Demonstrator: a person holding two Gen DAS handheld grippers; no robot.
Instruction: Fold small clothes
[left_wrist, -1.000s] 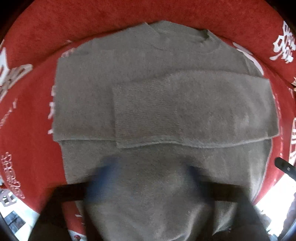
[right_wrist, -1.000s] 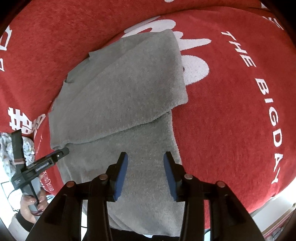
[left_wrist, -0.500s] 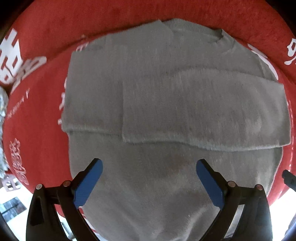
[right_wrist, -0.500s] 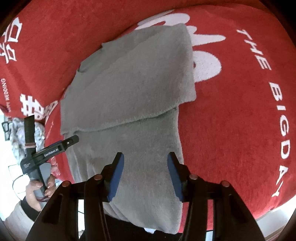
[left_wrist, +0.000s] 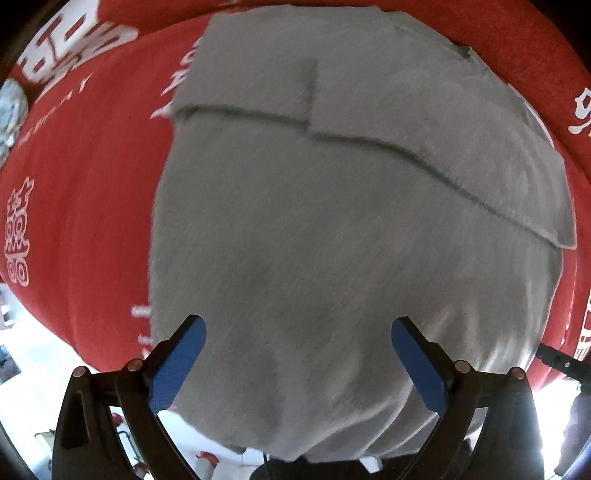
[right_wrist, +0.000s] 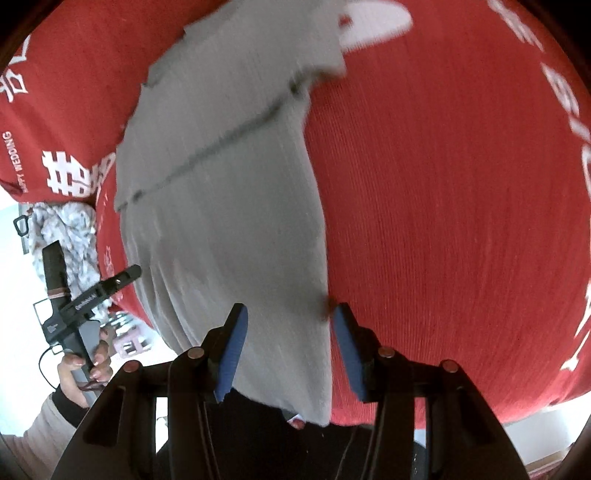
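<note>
Sweater (left_wrist: 332, 240) lies flat on the red cloth (left_wrist: 92, 184), sleeves folded across; the left gripper (left_wrist: 299, 354) hangs wide open over its hem, the right gripper (right_wrist: 288, 343) half open, astride the hem's edge; each should pinch a corner evenly, then lift together

White print reads "HAPPY WEDDING" on the red cloth (right_wrist: 443, 184), beside a double-happiness character; big white letters down its other edge are cropped, unreadable.

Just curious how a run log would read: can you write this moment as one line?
stage: sleeves folded in | grey sweater: flat on red cloth | left tongs: open over hem | right tongs: open at hem corner
</note>
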